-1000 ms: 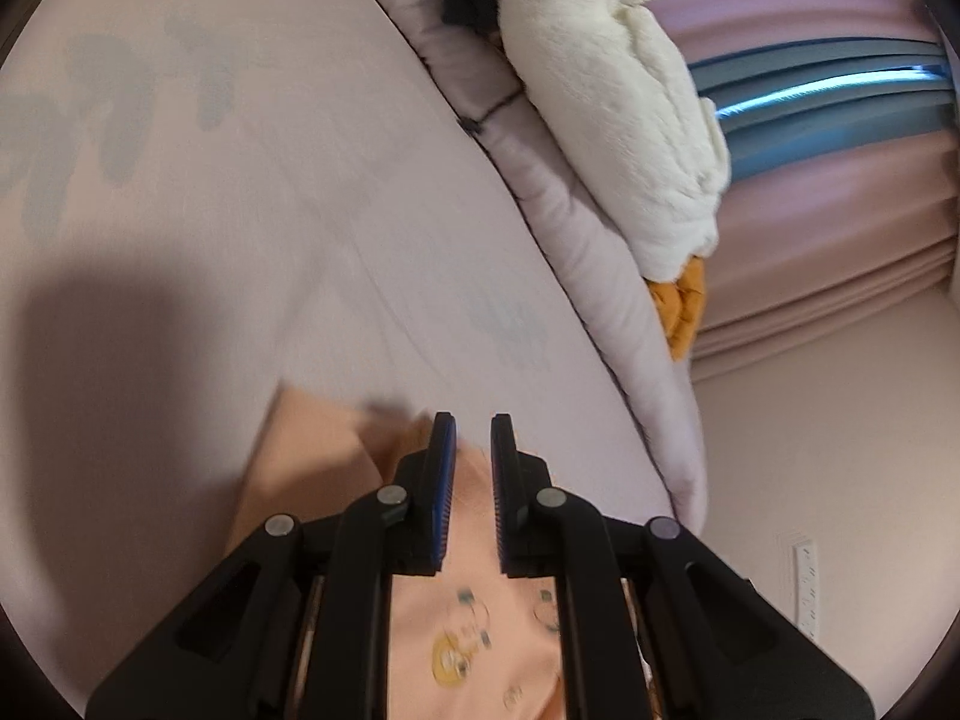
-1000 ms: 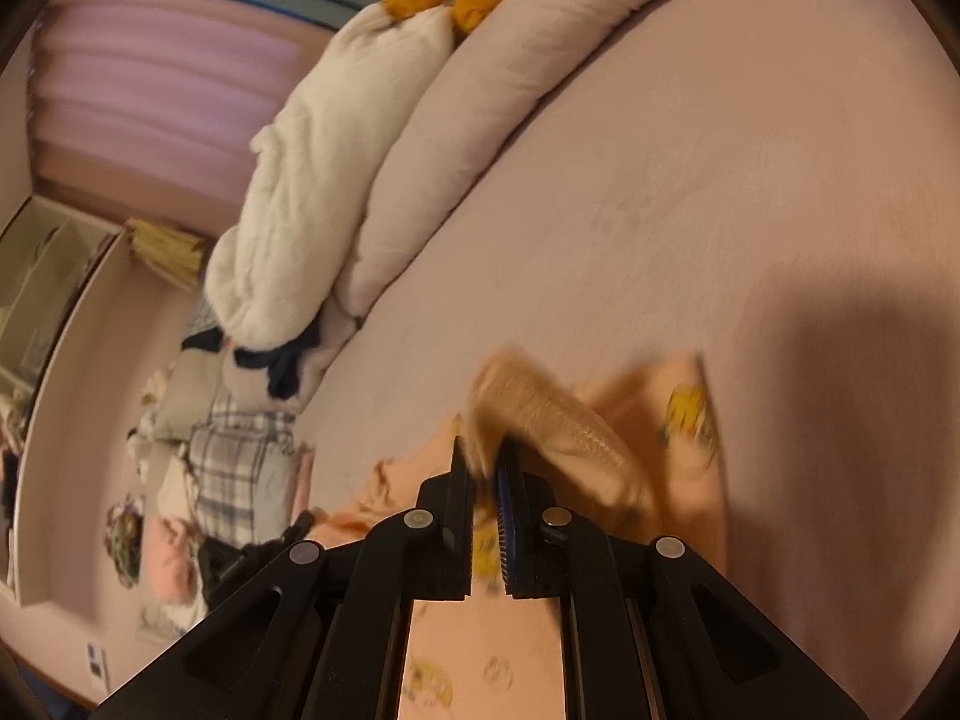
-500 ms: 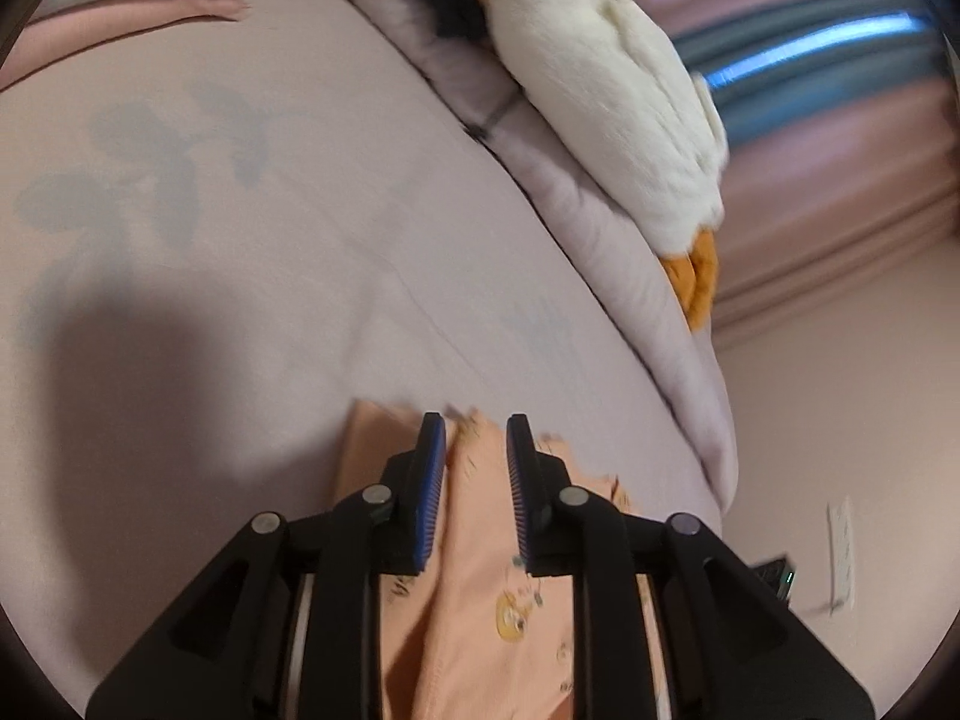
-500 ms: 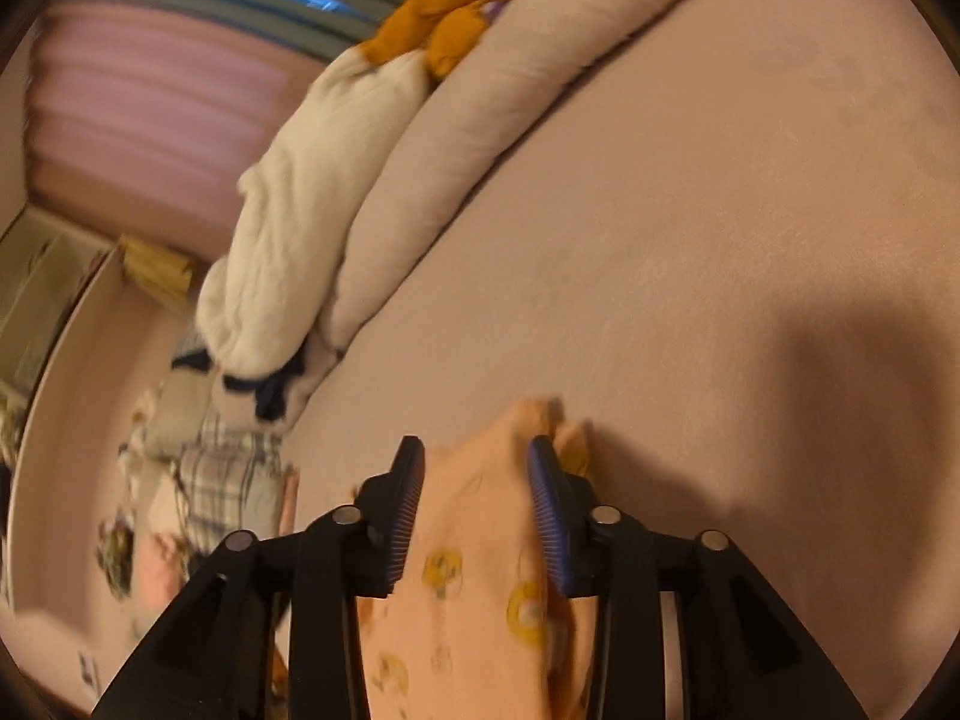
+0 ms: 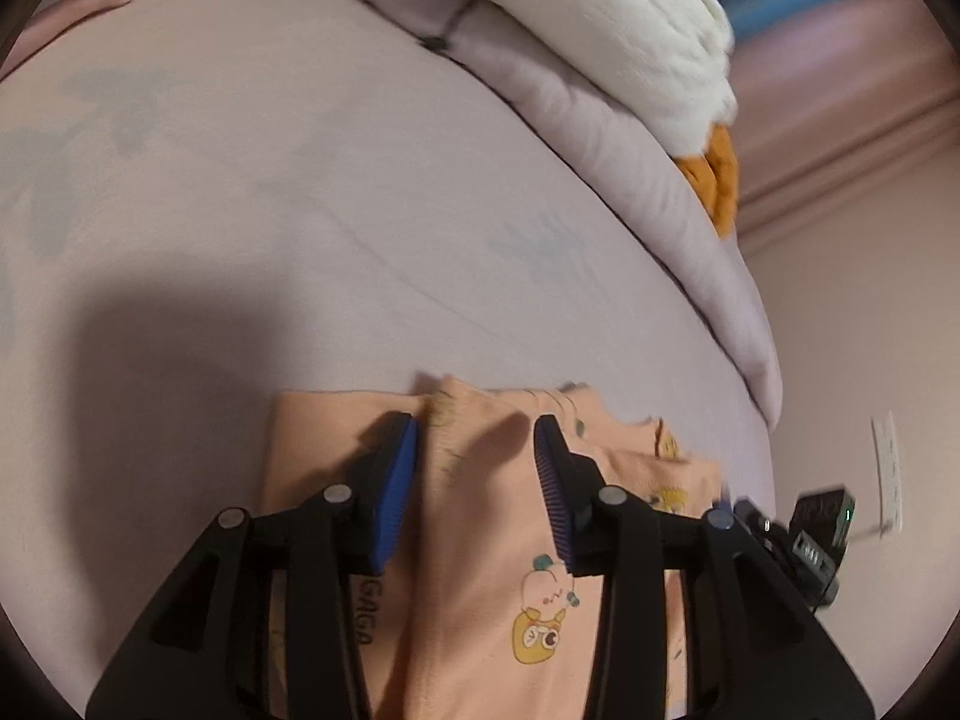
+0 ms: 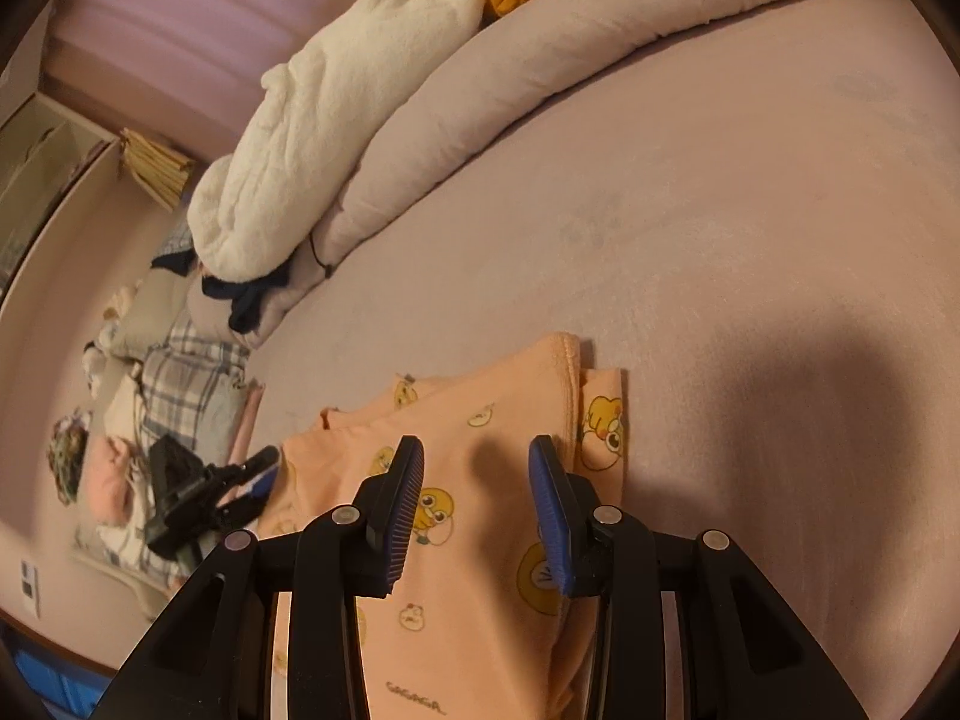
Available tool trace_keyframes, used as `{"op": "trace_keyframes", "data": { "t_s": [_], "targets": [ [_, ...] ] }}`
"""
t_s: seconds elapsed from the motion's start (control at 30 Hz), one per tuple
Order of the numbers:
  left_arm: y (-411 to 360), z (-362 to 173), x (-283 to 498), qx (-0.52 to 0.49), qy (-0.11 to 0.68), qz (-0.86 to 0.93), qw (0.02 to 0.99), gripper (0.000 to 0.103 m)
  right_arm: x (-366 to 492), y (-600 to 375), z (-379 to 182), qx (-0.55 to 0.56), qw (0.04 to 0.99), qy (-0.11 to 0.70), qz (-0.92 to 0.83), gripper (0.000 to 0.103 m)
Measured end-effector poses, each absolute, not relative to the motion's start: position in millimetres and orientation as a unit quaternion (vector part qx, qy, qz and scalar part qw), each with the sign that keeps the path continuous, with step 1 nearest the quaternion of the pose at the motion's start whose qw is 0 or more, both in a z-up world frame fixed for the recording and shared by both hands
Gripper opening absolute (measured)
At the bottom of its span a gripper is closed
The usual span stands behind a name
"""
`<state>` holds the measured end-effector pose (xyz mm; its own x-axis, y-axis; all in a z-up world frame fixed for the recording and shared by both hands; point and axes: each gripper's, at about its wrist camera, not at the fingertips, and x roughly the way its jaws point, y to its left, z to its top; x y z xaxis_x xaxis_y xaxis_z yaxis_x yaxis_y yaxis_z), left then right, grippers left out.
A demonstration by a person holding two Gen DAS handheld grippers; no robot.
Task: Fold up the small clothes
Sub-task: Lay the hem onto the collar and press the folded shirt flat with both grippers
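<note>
A peach garment printed with yellow cartoon ducks (image 5: pixel 480 570) lies folded on the lilac bed sheet (image 5: pixel 240 210). My left gripper (image 5: pixel 475 423) hovers over its far edge, its jaws opening, the blue pads clear of the cloth beneath them. In the right wrist view the same garment (image 6: pixel 480 630) lies flat under my right gripper (image 6: pixel 475 444), which stands open with the folded edge below the gap and nothing pinched. The left gripper (image 6: pixel 264 465) shows at the garment's left side there, and the right gripper's body (image 5: pixel 810 540) shows at the right in the left wrist view.
A rolled lilac quilt (image 5: pixel 600 138) with a white fleece blanket (image 5: pixel 630 30) and an orange plush toy (image 5: pixel 714 180) lines the bed's far side. A plaid garment (image 6: pixel 186 384) and a dark cloth (image 6: pixel 252 294) lie in a pile beyond the garment's left end.
Both grippers went from shut on the peach garment's raised edge to open. The cloth dropped and now lies flat, folded over. The left gripper rolled and shifted over the garment.
</note>
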<state>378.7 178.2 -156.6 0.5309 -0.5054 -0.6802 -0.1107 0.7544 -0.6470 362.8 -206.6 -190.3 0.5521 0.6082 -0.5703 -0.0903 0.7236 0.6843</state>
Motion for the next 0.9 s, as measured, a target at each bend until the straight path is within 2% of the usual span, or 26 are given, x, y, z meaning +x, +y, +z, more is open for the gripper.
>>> {"op": "trace_keyframes", "data": {
  "t_s": [0.07, 0.27, 0.43, 0.47, 0.5, 0.6, 0.73, 0.9],
  "targets": [
    [177.5, -155.1, 378.4, -0.331, 0.464, -0.132, 0.811, 0.037, 362.5, -207.5, -191.6, 0.304, 0.826, 0.424, 0.214, 0.037],
    [171.2, -150.8, 372.8, -0.310, 0.456, -0.141, 0.822, 0.020, 361.0, -206.5, -193.1, 0.306, 0.825, 0.422, 0.219, 0.037],
    [162.4, -160.3, 383.8, -0.296, 0.482, -0.136, 0.813, 0.018, 361.1, -203.8, -192.3, 0.302, 0.825, 0.423, 0.221, 0.037],
    [161.5, -160.4, 384.4, -0.287, 0.483, -0.118, 0.819, 0.007, 361.2, -204.0, -192.4, 0.301, 0.826, 0.423, 0.221, 0.037],
    [161.6, -158.9, 383.0, -0.280, 0.477, -0.101, 0.827, 0.002, 361.3, -203.9, -192.6, 0.302, 0.825, 0.423, 0.221, 0.037],
    [160.0, -144.7, 372.8, -0.259, 0.433, -0.056, 0.862, 0.004, 361.5, -204.0, -193.6, 0.301, 0.825, 0.424, 0.220, 0.037],
    [148.0, -124.6, 368.5, -0.175, 0.401, 0.019, 0.899, 0.004, 361.5, -203.8, -192.5, 0.302, 0.826, 0.423, 0.217, 0.037],
    [153.5, -129.5, 382.2, -0.155, 0.424, 0.061, 0.890, 0.009, 361.0, -201.8, -187.9, 0.300, 0.831, 0.418, 0.210, 0.037]
  ]
}}
